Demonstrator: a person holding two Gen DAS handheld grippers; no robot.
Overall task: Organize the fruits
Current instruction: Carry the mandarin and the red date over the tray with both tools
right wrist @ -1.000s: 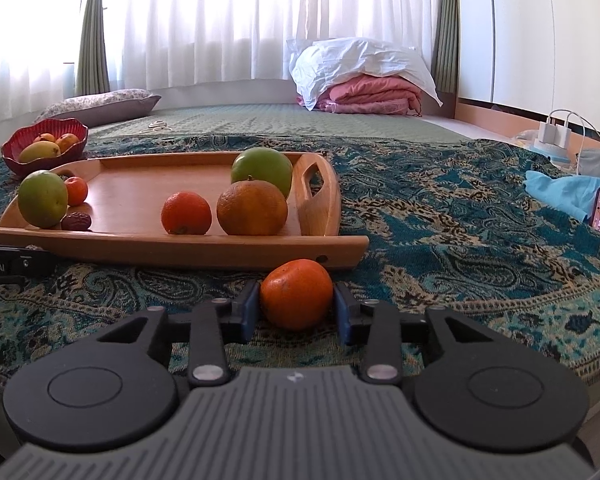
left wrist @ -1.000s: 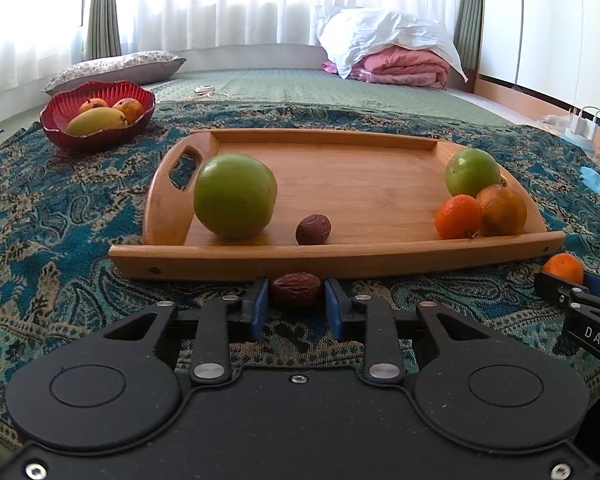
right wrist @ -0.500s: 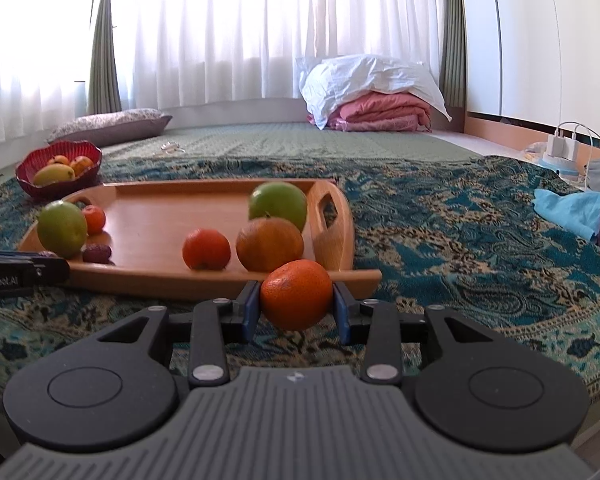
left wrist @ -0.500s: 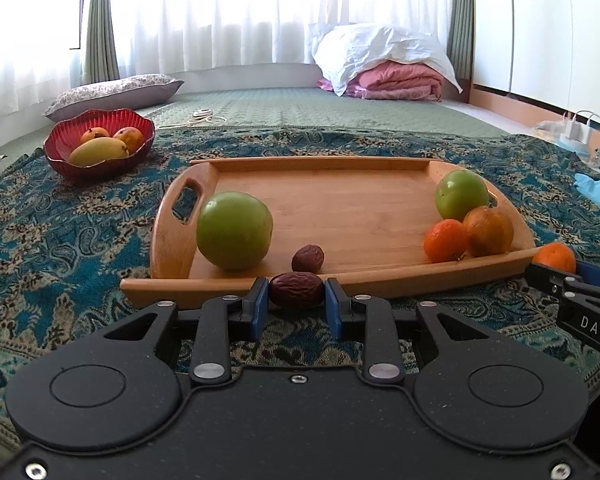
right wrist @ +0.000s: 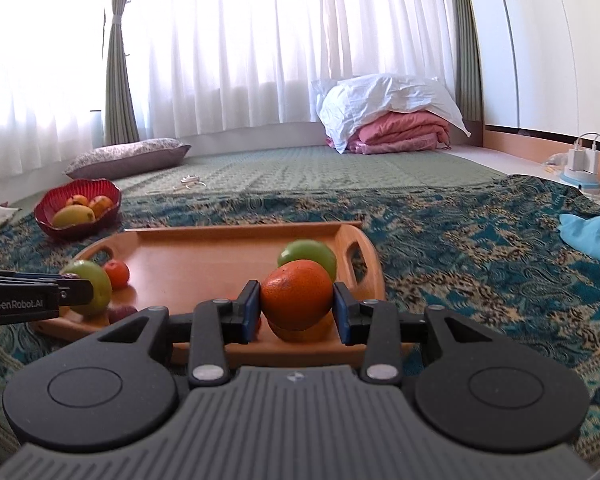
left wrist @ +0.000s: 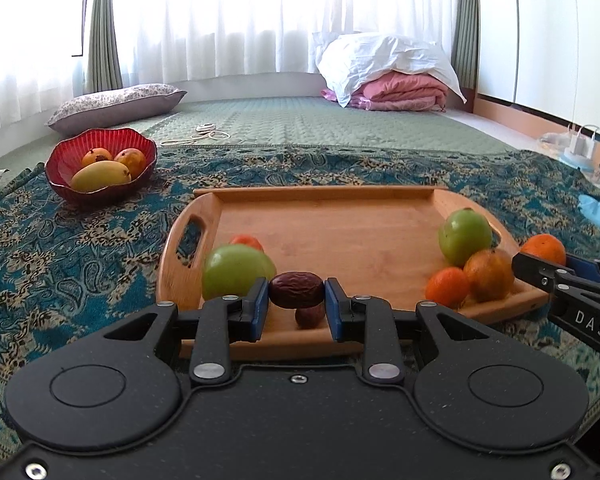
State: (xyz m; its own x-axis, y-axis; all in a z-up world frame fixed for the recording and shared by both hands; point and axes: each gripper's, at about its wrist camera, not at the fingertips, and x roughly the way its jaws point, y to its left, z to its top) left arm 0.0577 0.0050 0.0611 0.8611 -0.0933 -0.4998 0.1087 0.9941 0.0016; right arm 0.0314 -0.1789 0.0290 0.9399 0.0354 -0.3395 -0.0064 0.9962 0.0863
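A wrinkled dark-brown date [left wrist: 296,290] is clamped in the left gripper [left wrist: 296,305] jaws, above the rectangular wooden tray [left wrist: 324,216]. A round orange tangerine [right wrist: 297,300] is gripped in the right gripper [right wrist: 296,307] jaws, a green apple [right wrist: 307,255] seen at twelve o'clock.

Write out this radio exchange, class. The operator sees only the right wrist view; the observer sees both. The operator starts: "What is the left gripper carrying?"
Observer: The left gripper has its fingers shut on a wrinkled brown date.
Operator: Is there another one like it on the tray?
Observer: Yes, a second date lies on the wooden tray near its front rim.
Operator: The orange I'm holding blocks my view. What sits behind it?
Observer: A small mandarin and a larger brownish-orange fruit, close together in front of the green apple.
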